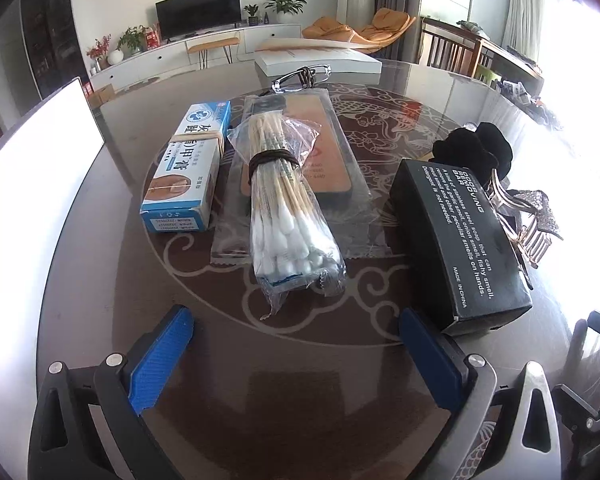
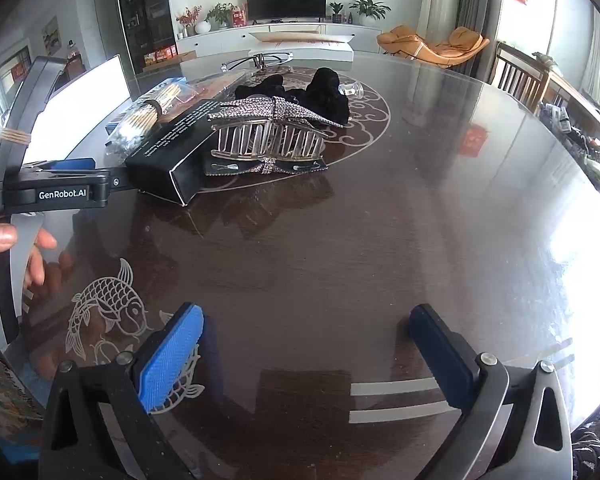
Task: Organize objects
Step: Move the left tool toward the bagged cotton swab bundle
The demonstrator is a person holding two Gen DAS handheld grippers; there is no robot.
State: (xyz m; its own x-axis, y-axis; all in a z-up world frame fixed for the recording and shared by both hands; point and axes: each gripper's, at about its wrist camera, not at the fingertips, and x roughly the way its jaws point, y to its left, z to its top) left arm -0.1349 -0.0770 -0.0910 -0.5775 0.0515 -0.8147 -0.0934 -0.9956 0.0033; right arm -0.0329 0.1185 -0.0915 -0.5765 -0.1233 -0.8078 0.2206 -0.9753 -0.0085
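Clear bag of wooden cotton swabs (image 1: 288, 200), being kept mid-table between blue ointment carton (image 1: 188, 168) and black soap box (image 1: 460, 236), apparently grouped for sorting. Left gripper (image 1: 296, 344) and right gripper (image 2: 306, 344) being held wide open, empty.

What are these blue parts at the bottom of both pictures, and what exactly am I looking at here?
They are the fingers of two hand-held grippers; a person holds one in each hand. Each picture comes from a camera on one gripper. The left gripper is open before a bag of cotton swabs, a blue box and a black box. The right gripper is open over the bare table, facing a sparkly hair clip. Neither holds anything.
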